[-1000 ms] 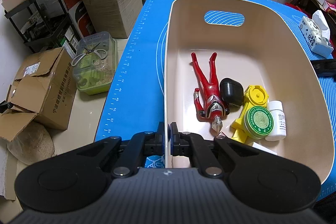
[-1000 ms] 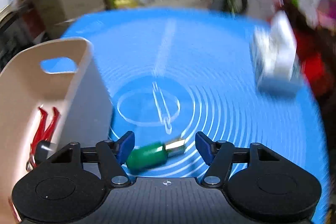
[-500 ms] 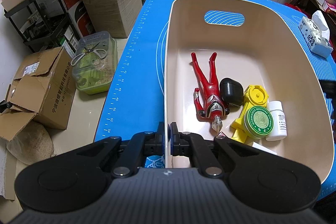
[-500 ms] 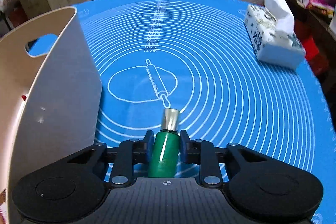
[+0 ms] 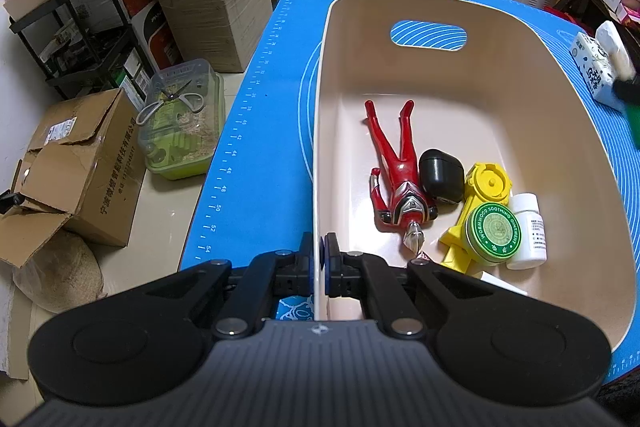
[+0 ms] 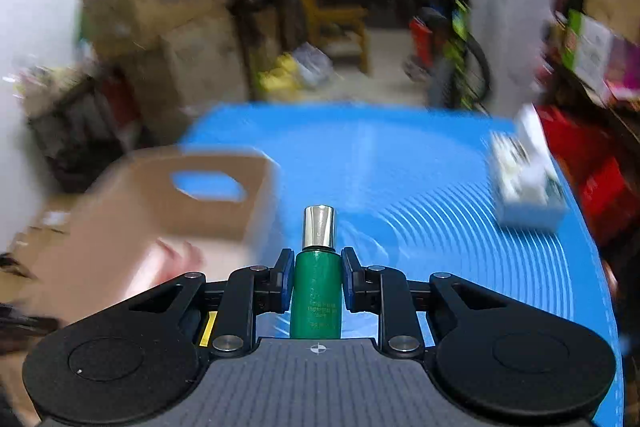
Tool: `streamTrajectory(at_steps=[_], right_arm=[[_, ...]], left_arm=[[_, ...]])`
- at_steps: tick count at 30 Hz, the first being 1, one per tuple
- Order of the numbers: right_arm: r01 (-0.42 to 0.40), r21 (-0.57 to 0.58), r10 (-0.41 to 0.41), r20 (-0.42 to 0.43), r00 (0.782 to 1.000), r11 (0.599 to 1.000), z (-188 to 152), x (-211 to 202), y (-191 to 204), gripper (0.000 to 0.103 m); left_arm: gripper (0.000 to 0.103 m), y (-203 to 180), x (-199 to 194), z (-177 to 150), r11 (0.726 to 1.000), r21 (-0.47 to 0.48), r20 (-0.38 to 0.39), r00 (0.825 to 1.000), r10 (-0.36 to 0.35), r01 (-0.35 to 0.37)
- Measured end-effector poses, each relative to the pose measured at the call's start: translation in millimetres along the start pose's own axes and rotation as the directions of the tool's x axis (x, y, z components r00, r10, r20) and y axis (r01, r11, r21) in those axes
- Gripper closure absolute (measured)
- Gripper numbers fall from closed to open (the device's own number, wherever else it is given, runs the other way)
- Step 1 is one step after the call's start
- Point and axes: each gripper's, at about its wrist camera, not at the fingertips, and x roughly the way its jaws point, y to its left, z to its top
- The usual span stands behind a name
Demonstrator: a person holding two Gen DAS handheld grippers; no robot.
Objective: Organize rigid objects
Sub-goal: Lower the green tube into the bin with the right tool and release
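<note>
My left gripper (image 5: 319,253) is shut on the near left wall of the beige bin (image 5: 500,39), which stands on the blue mat (image 5: 264,99). In the bin lie a red hero figure (image 5: 396,179), a black case (image 5: 442,175), a yellow toy (image 5: 488,187), a green round tin (image 5: 493,233) and a white pill bottle (image 5: 530,231). My right gripper (image 6: 316,277) is shut on a green bottle (image 6: 316,301) with a silver cap, held in the air to the right of the bin (image 6: 152,211). That view is blurred by motion.
A tissue pack (image 5: 596,67) lies on the mat at the right; it also shows in the right wrist view (image 6: 528,179). Cardboard boxes (image 5: 80,163), a clear plastic container (image 5: 182,123) and a black shelf rack (image 5: 76,27) stand on the floor left of the table.
My right gripper closed on the green bottle, lifted it off the mat and swung towards the bin. My left gripper has stayed clamped on the bin wall.
</note>
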Motion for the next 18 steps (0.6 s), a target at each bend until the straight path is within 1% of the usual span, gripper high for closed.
streamTrajectory(at_steps=[3,6,9,12,14,15,16,17,18], right_arm=[[-0.088,-0.057,0.088,-0.003,0.996,0.995,9,-10,32,0.07],[-0.125,-0.084,0.122,-0.046,0.991,0.989,3,1,56,0.07],[-0.129,-0.087,0.118,-0.123,0.985,0.988,-11,19,76,0.07],[-0.1,-0.108,0.078,-0.193,0.978,0.989,-30,40,83,0.069],[-0.085,-0.106,0.061,-0.21,0.976,0.991,-41,37,95,0.068],[-0.077,-0.104,0.055,-0.199,0.978,0.992,-43,32,96,0.057],[-0.074,-0.1,0.054,-0.19,0.98,0.992,-43,28,97,0.049],[-0.064,-0.093,0.047,-0.17,0.984,0.994,-42,19,97,0.045],[-0.051,-0.089,0.038,-0.146,0.989,0.995,-39,8,97,0.036]], left_arm=[[0.097,1,0,0,1.0,-0.005,0.001,1.0,0.0,0.0],[0.097,1,-2,0,1.0,-0.005,0.006,1.0,0.0,0.0],[0.097,4,-2,-1,1.0,-0.009,0.01,1.0,-0.006,0.006],[0.098,6,-5,-1,1.0,-0.017,0.024,1.0,-0.012,0.013],[0.098,6,-9,-2,1.0,-0.012,0.038,0.999,-0.008,0.008],[0.098,5,-12,-2,1.0,-0.01,0.049,0.999,-0.005,0.005],[0.097,4,-14,-2,1.0,-0.006,0.06,0.998,-0.002,0.002],[0.097,3,-19,-3,1.0,-0.001,0.072,0.997,0.001,-0.001],[0.093,2,-27,-4,1.0,-0.001,0.088,0.996,0.004,-0.004]])
